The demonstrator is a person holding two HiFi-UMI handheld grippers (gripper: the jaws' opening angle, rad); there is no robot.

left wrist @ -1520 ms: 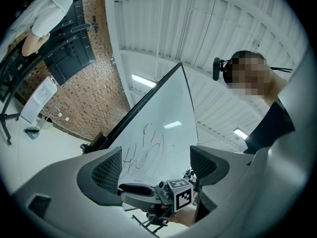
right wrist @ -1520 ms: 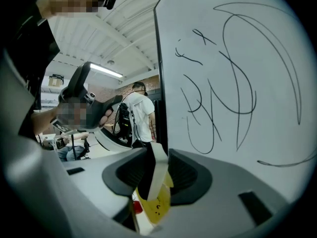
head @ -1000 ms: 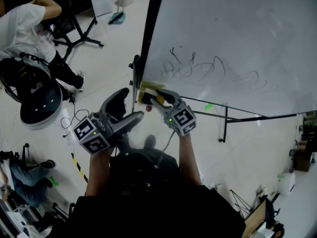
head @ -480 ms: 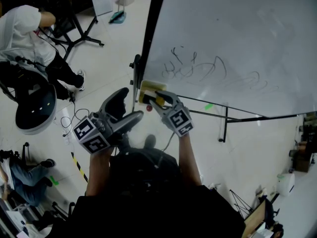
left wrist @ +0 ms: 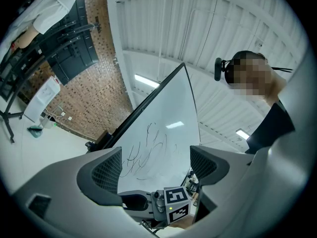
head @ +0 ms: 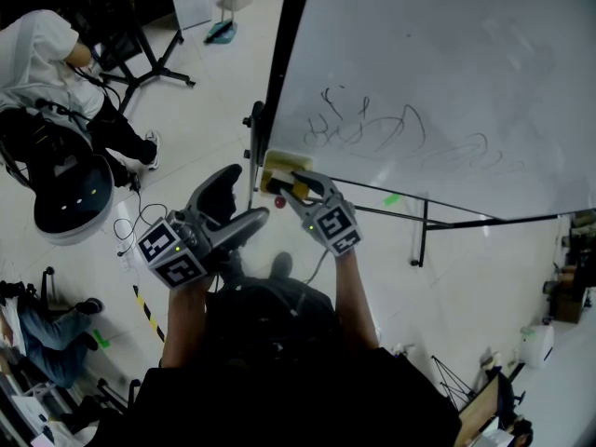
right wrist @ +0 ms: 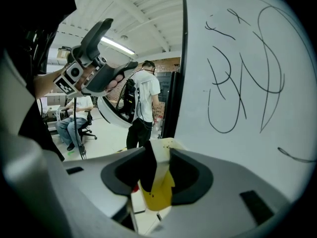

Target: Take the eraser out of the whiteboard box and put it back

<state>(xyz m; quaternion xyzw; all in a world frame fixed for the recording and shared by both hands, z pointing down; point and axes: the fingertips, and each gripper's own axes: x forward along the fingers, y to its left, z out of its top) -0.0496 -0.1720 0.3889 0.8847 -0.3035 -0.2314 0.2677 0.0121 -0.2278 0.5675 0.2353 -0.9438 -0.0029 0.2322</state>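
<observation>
the eraser [right wrist: 159, 190] sits straight ahead of the right gripper [right wrist: 157, 155], between its two pads. it is at the whiteboard box [head: 281, 164], which hangs at the lower corner of the whiteboard [head: 447, 82]. the eraser stands on edge as a narrow slab, its dark face toward one pad and its pale, yellow side toward the other. its long axis seems to run up and down across the gap, roughly in line with the whiteboard's edge.

the jaws have just been opening and stand part open. they lie close to the eraser on both sides but, by my reading, are not clamped on it. the coming move likely turns on that line. either the gripper backs straight off along its own pointing direction and leaves the eraser in the box, or it closes across the thin side.

the left gripper [head: 242, 201] hangs well behind and to the side, jaws wide apart and empty, tipped up at the whiteboard. the right one is plainly the nearer.
</observation>
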